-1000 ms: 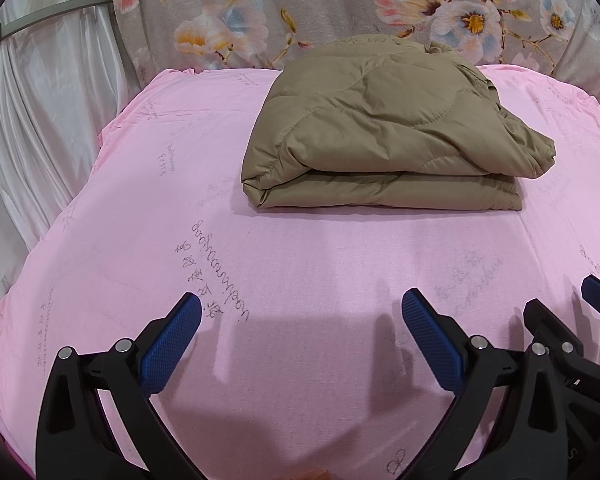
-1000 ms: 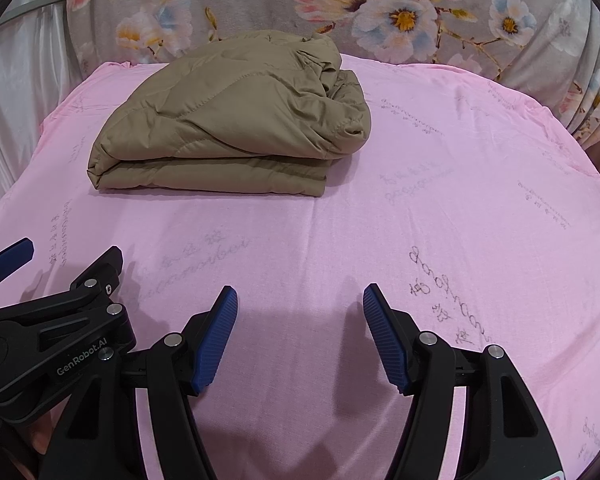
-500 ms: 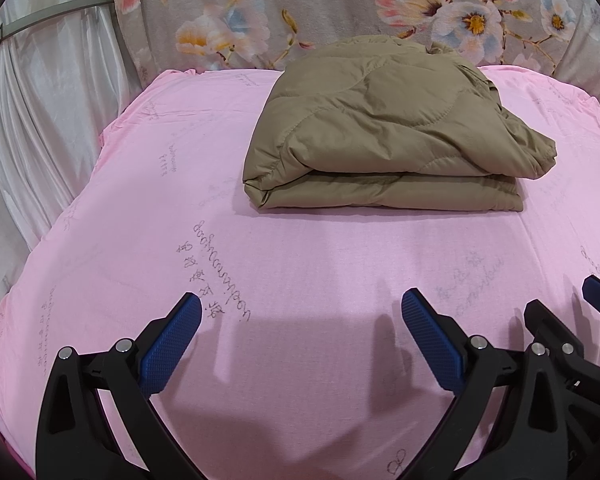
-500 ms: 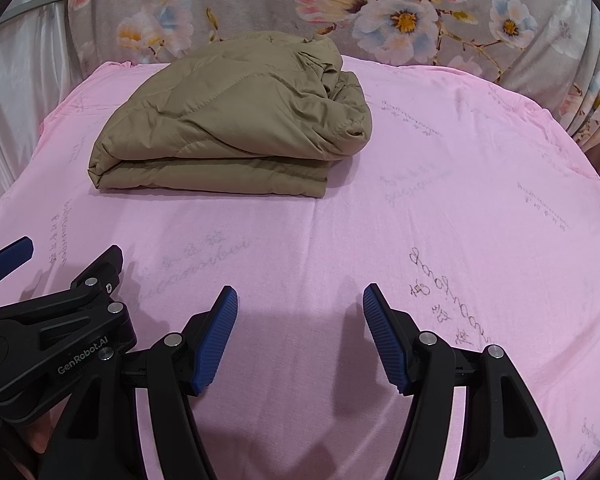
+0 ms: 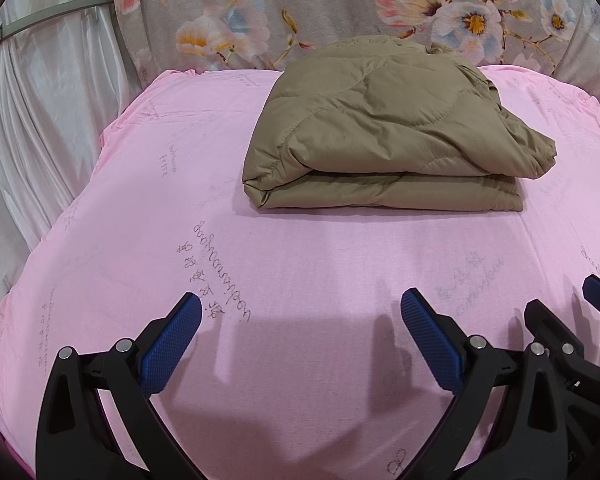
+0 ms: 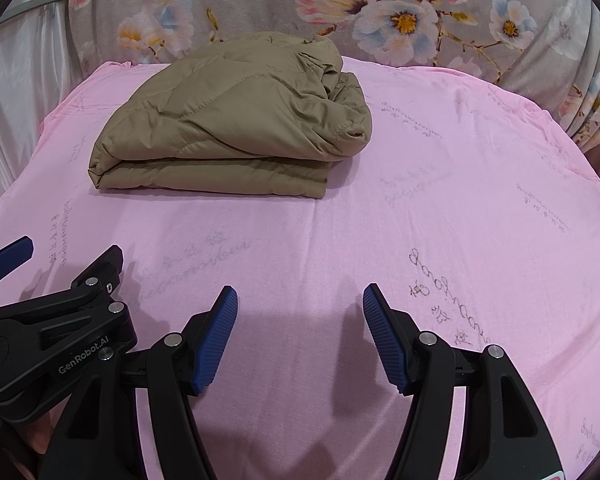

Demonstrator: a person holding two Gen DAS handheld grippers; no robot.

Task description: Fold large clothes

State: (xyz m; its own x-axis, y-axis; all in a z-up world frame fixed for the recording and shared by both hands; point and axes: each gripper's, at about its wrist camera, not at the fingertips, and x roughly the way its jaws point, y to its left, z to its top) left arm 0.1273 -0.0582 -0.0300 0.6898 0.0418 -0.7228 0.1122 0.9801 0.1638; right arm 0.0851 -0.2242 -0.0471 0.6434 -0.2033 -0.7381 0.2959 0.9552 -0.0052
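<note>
You are holding the left gripper (image 5: 300,322) and right gripper (image 6: 300,326) wide apart, gripping nothing, hovering over the pink sheet (image 5: 320,264). Farther back, the quilted khaki coat (image 5: 384,136) is lying folded into a thick bundle.

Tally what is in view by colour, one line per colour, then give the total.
Tan: 1, the folded padded garment.
Pink: 1, the sheet under it.
Black with blue pads: 2, the left gripper and the right gripper, both open and empty.
Total: 4.
</note>
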